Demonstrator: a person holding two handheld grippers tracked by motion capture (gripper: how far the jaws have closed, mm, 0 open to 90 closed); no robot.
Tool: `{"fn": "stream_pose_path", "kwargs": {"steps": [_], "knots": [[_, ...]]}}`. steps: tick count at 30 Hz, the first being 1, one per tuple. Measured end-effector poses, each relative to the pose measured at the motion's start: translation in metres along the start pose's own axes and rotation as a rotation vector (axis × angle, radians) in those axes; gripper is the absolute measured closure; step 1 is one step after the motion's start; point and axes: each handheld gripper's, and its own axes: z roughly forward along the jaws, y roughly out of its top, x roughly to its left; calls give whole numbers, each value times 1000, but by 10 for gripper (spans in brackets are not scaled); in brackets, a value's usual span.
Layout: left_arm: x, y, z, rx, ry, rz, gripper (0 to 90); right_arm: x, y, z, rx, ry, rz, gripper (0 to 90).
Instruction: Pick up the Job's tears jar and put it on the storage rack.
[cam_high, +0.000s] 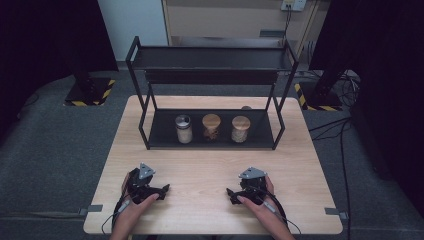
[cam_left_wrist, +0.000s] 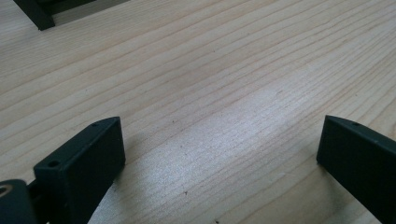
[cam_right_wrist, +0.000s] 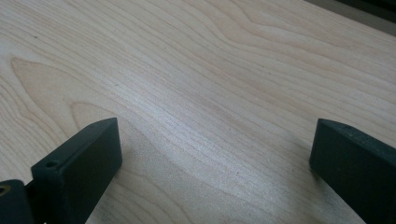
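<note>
From above our side we looked forward and down over the whole table (cam_high: 210, 210), the left gripper (cam_high: 162, 190) and right gripper (cam_high: 231, 194) resting near its front edge. Each gripper's camera sat low and close behind its spread jaws, facing bare wood just ahead, the patch both shared with the high view.

Ahead of each tool, left (cam_high: 162, 190) and right (cam_high: 231, 194), bare table (cam_high: 210, 165) lay open up to the black rack (cam_high: 212, 142). Its front rail, corner posts and low upper shelf hemmed in three jars (cam_high: 211, 128).
</note>
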Motion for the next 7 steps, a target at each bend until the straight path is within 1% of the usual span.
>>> {"fn": "stream_pose_path", "kwargs": {"steps": [7], "knots": [[0, 0, 0, 0, -1, 0, 0, -1, 1, 1, 7, 5, 6, 5]]}}
